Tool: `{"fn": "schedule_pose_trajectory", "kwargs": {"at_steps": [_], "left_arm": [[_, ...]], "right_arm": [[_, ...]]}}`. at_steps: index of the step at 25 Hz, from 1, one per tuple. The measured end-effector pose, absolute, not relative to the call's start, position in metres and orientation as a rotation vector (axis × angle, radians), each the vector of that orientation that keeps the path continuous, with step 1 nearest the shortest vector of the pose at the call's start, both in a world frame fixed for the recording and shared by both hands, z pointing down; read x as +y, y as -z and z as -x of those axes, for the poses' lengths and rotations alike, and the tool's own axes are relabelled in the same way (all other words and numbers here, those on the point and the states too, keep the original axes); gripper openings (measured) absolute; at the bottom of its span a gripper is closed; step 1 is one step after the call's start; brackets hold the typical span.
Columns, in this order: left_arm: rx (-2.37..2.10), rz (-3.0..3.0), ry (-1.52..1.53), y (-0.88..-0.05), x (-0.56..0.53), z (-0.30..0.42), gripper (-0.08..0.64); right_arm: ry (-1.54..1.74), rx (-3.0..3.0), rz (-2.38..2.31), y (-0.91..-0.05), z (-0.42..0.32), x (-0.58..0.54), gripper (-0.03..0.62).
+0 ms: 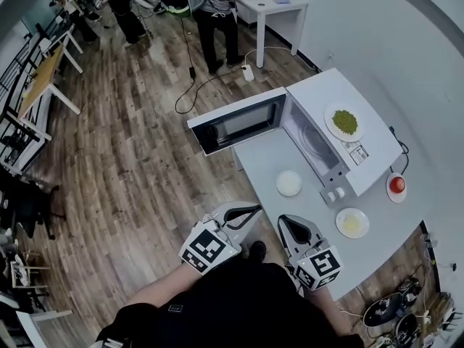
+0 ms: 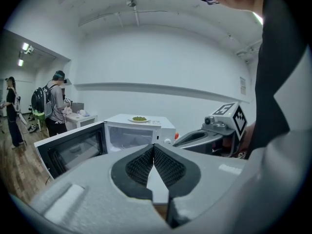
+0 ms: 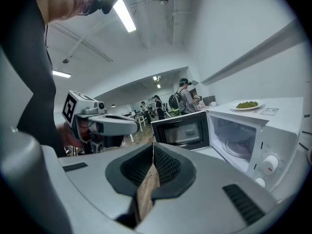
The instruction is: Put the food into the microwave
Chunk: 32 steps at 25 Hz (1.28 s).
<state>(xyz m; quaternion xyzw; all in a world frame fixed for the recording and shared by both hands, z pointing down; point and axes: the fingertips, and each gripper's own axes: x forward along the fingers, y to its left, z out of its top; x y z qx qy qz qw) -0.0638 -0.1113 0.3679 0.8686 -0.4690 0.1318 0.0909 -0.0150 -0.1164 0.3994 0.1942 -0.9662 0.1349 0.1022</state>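
A white microwave (image 1: 348,133) stands on the grey table (image 1: 264,162) with its door (image 1: 235,122) swung wide open and its chamber empty. A plate of green food (image 1: 344,122) rests on the microwave's top and also shows in the left gripper view (image 2: 139,119). A plate of yellow food (image 1: 352,222), an empty-looking white dish (image 1: 288,183) and a plate with a red item (image 1: 396,185) lie on the table. My left gripper (image 1: 249,211) and right gripper (image 1: 288,221) hover side by side at the table's near edge. Both are shut and hold nothing.
Several people stand at the far end of the wood-floored room beside a white desk (image 1: 272,6). A black cable (image 1: 196,85) trails across the floor toward the microwave. Cluttered dark gear (image 1: 391,312) lies beyond the table's right end.
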Motion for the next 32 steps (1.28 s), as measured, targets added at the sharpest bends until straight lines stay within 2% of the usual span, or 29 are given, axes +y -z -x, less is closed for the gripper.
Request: {"fn": "schedule_pose_trajectory", "kwargs": {"at_steps": [10, 17, 32], "left_arm": [[-1.238, -2.725, -0.479, -0.387, -0.166, 0.102, 0.009], [-1.198, -2.723, -0.549, -0.402, -0.193, 0.111, 0.009], [-0.940, -2.840, -0.840, -0.489, -0.231, 0.049, 0.009]], "right_arm": [[-0.495, -2.799, -0.794, -0.414, 0.050, -0.154, 0.017], [-0.578, -2.713, -0.847, -0.440, 0.041, -0.167, 0.017], [-0.632, -2.603, -0.909, -0.519, 0.000, -0.207, 0.017]]}}
